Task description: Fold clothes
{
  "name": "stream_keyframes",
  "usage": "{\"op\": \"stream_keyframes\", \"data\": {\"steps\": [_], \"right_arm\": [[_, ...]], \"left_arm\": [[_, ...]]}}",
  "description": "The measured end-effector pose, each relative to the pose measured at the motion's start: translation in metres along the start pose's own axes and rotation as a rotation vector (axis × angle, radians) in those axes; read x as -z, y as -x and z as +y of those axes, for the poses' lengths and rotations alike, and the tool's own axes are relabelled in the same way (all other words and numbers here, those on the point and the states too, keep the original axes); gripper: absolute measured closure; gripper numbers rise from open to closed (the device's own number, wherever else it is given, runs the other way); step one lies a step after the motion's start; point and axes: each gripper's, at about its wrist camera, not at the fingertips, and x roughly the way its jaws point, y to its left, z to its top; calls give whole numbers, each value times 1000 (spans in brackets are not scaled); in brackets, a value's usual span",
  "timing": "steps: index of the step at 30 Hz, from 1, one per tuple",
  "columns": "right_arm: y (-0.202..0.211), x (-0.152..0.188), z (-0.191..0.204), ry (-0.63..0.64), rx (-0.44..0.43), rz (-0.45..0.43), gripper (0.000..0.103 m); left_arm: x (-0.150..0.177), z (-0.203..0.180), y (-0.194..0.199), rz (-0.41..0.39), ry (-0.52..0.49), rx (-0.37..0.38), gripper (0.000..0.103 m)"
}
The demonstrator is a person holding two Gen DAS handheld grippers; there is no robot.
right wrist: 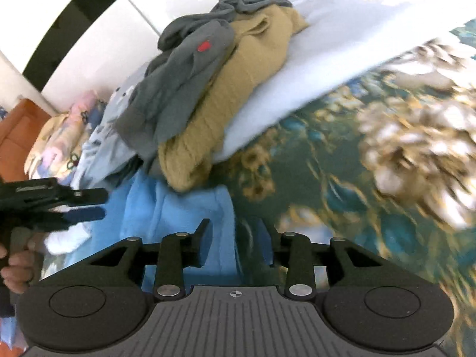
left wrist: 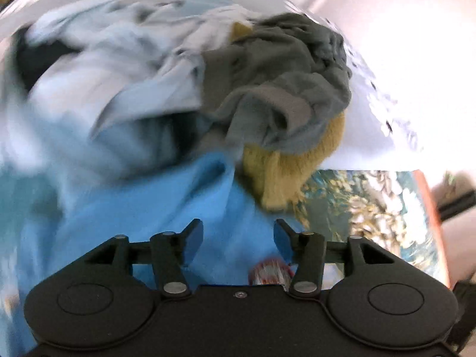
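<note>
A bedroom; floral bedspread [right wrist: 372, 148] (patterned), heaped clothes [right wrist: 190, 89].

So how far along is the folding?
Barely begun, it seems. Nothing looks neatly folded: the grey garment and mustard sweater lie crumpled in a heap with pale clothes. In hand: the blue garment, with the right gripper open around its edge and the left gripper open over it. The whole heap is left.

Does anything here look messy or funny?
Yes. The grey top and the mustard sweater lie crumpled in a heap, not folded, and the blue garment is bunched up beside them.
</note>
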Motion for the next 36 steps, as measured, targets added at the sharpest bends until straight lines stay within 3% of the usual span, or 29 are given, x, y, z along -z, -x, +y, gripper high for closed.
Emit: {"op": "stream_keyframes", "data": {"steps": [5, 9, 12, 14, 16, 18, 21, 25, 28, 31, 34, 36], "right_arm": [[44, 76, 16, 74, -21, 204, 71], [74, 148, 36, 38, -89, 375, 72], [88, 191, 52, 18, -82, 413, 72], [91, 209, 58, -32, -62, 394, 71], [94, 225, 63, -79, -38, 366, 71], [98, 237, 63, -102, 2, 318, 70], [106, 250, 57, -117, 80, 234, 69], [122, 256, 42, -85, 238, 111, 65], [130, 257, 17, -142, 317, 58, 65], [141, 253, -5, -181, 393, 4, 65], [142, 249, -5, -42, 445, -8, 65], [141, 247, 2, 69, 433, -11, 64]], "left_arm": [[93, 10, 36, 99, 101, -103, 52], [175, 23, 55, 214, 169, -169, 52], [217, 28, 63, 252, 122, -207, 52], [236, 30, 69, 253, 52, -213, 50], [248, 34, 71, 267, 17, -173, 49], [256, 39, 71, 276, 24, -99, 49], [260, 46, 72, 245, 61, -63, 49], [264, 67, 85, 200, 303, 51, 48], [277, 84, 87, 178, 469, 97, 46], [288, 82, 87, 172, 486, 94, 46], [287, 76, 85, 197, 481, 88, 45], [290, 73, 82, 188, 494, 94, 44]]}}
